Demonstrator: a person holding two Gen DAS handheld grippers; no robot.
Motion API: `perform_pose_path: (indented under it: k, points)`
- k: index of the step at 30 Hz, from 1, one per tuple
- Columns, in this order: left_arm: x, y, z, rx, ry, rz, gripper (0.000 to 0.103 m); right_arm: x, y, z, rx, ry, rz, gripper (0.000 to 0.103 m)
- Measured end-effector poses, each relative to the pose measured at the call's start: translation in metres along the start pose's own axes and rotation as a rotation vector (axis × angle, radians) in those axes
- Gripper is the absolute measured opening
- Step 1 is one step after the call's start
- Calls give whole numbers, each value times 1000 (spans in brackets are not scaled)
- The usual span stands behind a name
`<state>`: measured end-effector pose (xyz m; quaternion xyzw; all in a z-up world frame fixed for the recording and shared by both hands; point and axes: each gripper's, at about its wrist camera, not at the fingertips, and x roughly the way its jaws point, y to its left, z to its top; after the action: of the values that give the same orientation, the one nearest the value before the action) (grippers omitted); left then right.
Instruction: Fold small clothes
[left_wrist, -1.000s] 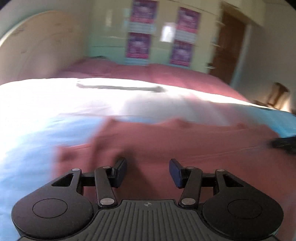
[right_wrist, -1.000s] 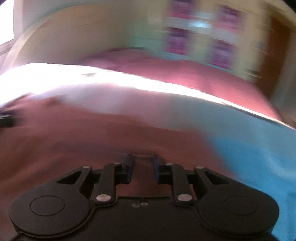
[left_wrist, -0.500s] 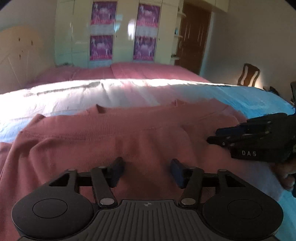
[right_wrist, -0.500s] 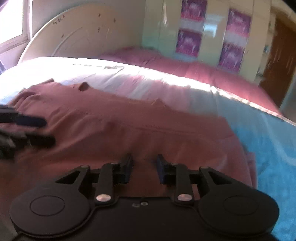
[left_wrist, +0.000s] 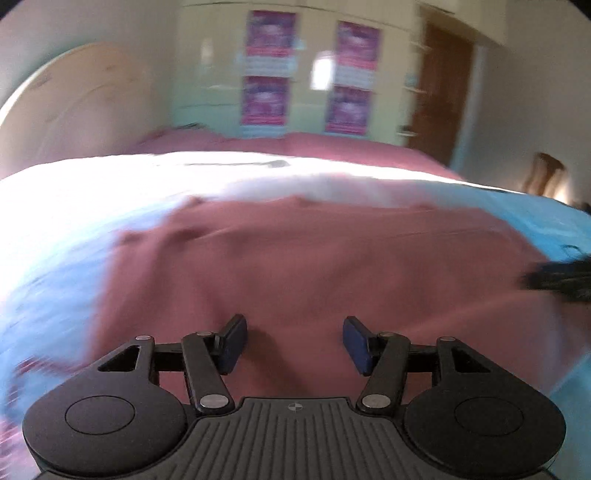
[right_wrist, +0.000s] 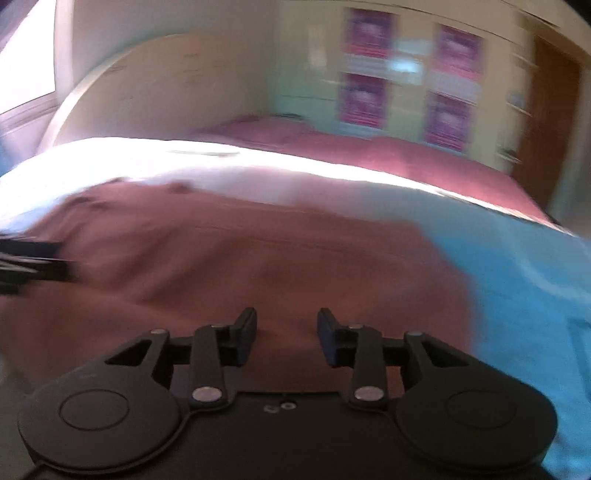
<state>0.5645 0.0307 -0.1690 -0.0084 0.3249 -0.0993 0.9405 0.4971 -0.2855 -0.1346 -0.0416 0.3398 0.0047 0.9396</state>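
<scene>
- Since half a second ago both views have blurred with motion, and the right tongs (right_wrist: 287, 334) have spread wider; the left tongs (left_wrist: 293, 345) stand as far apart as before.
- One dusty-pink garment (left_wrist: 314, 266), a sweatshirt by its ribbed neckline, lies spread flat on the bed, on a light-blue sheet (left_wrist: 48, 302); it fills the middle of both views (right_wrist: 240, 266).
- The left tongs are apart, nothing between the two blue pads (left_wrist: 232, 343), held low over the garment's near edge on its left part.
- The right tongs are apart too and grip nothing, low over the garment's near right part; they show as a dark blur at the right rim of the left view (left_wrist: 561, 278).
- The left tongs likewise show as a dark streak at the left rim of the right view (right_wrist: 29, 260).
- Beyond the sheet: a maroon bedspread (left_wrist: 314, 147), a curved pale headboard (left_wrist: 74, 99), a cupboard with four purple posters (left_wrist: 267, 35), one brown door (left_wrist: 441, 92), one chair (left_wrist: 545, 177).
</scene>
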Motion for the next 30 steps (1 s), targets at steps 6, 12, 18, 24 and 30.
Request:
perform_pose_path:
  k: [6,12,18,24,30]
  points:
    - [-13,18,-3,-26,-13,36,58,-14,-55,-16,83,54,-90,33]
    - [-2,-72,2,36,-22,-99,58,-28,24,-3,17,-29,62,34]
    - [-2,-109,-20,126,19,-47,66,-20,72,-28,-89,37,7,43]
    - [-39,-82,-34,131,-3,-18,66,-34,65,-36,-93,47,26,38]
    - [-59,-9,-39,65,-3,94,66,-44,0,-45,18,67,-69,27]
